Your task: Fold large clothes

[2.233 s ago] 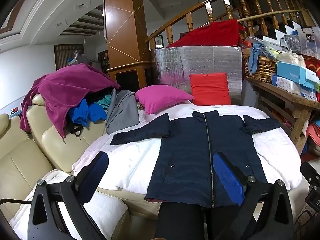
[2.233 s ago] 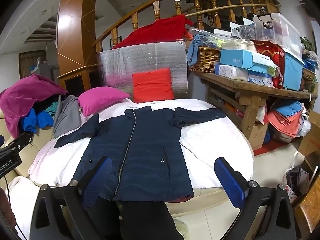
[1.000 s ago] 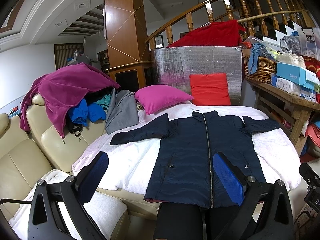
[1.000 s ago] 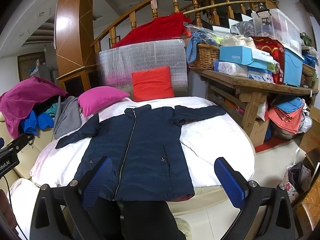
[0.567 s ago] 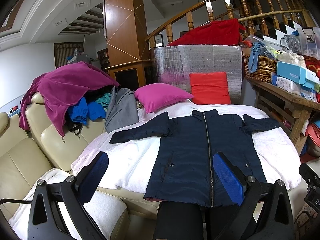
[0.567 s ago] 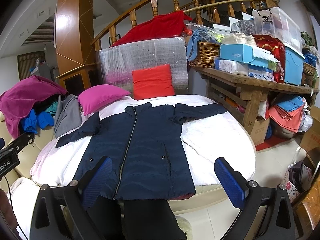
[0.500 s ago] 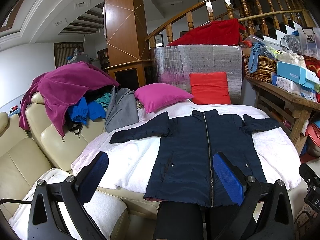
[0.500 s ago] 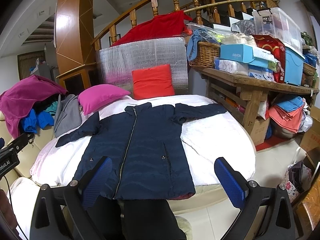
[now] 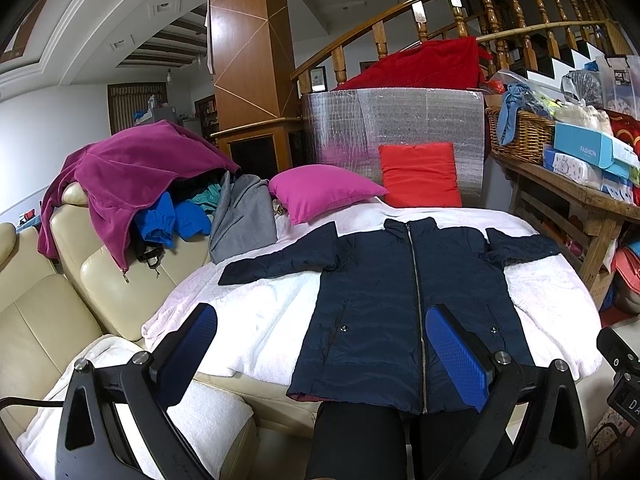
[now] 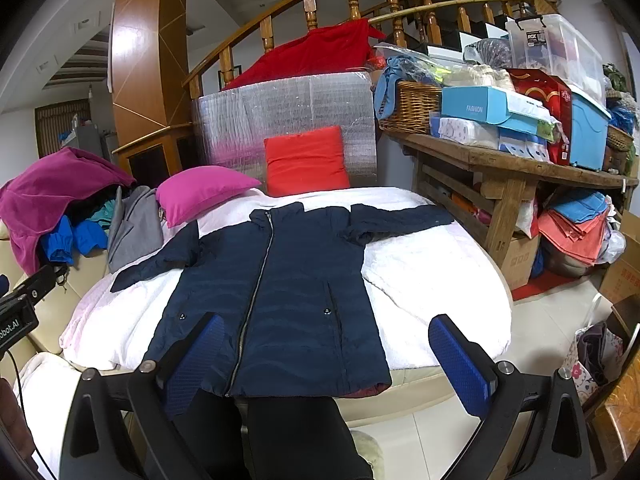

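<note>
Navy jacket [image 9: 404,292] lies flat, front up and zipped, on a white blanket [image 9: 256,316] covering a round bed-like cushion; collar at the far end, hem at the near edge, just overhanging it. Long axis runs near-to-far along the zipper, both sleeves spread out to left and right. Left gripper [image 9: 320,356] is held off the jacket, fingers spread wide, nothing between them; in its view the hem sits between the fingers, nearer the right-hand one. Right gripper [image 10: 324,360] likewise wide apart and empty; in its view the hem's right corner falls between the fingers, with bare blanket toward the right-hand finger. Both grippers hang short of the near hem, neither touching cloth. Judgement: folding not yet begun; each sleeve is well apart from its gripper, toward the far end, left sleeve closer to the left gripper, right sleeve to the right. Pink cushion [image 9: 320,192] and red cushion [image 9: 420,176] sit beyond the collar, clear of it.
</note>
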`<state>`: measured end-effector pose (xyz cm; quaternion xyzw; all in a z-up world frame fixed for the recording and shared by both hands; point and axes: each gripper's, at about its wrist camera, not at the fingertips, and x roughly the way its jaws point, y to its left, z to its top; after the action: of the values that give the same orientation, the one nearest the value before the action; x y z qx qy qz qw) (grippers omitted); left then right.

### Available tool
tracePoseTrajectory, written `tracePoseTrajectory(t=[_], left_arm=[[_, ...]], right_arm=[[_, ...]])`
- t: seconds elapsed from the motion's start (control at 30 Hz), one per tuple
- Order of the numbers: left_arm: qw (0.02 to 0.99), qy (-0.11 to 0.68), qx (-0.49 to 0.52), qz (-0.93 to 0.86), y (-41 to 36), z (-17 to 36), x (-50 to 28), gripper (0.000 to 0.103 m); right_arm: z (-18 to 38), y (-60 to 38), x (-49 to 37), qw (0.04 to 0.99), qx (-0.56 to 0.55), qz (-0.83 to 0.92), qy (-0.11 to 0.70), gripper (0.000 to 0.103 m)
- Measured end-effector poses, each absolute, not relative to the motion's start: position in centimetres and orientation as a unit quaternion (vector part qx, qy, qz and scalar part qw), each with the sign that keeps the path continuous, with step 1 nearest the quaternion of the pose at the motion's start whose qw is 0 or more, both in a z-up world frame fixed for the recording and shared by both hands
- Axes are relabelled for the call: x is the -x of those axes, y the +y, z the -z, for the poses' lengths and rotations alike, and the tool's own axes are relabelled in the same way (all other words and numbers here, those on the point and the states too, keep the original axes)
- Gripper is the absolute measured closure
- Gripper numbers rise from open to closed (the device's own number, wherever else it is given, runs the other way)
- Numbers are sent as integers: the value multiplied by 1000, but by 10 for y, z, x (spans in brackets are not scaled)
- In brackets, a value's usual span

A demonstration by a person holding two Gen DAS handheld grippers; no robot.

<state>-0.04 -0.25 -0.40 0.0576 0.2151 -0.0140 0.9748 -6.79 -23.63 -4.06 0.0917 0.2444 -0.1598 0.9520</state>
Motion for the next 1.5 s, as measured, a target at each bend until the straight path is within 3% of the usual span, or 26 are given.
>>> tracePoseTrajectory(t=[0.5, 0.8, 1.1, 1.5], left_arm=[[969, 236, -70, 11, -15, 11, -35, 0], [956, 286, -64, 14, -46, 23, -172, 0], [933, 357, -28, -19, -85, 103, -316, 0], [937, 340, -59, -46, -120, 154, -395, 0]], right_arm=[[41, -257, 39, 947, -90, 172, 256, 0], [37, -369, -35, 933, -160, 197, 253, 0], [115, -515, -161, 886, -296, 185, 305, 0], [202, -616, -295, 826, -465, 149, 282, 0]])
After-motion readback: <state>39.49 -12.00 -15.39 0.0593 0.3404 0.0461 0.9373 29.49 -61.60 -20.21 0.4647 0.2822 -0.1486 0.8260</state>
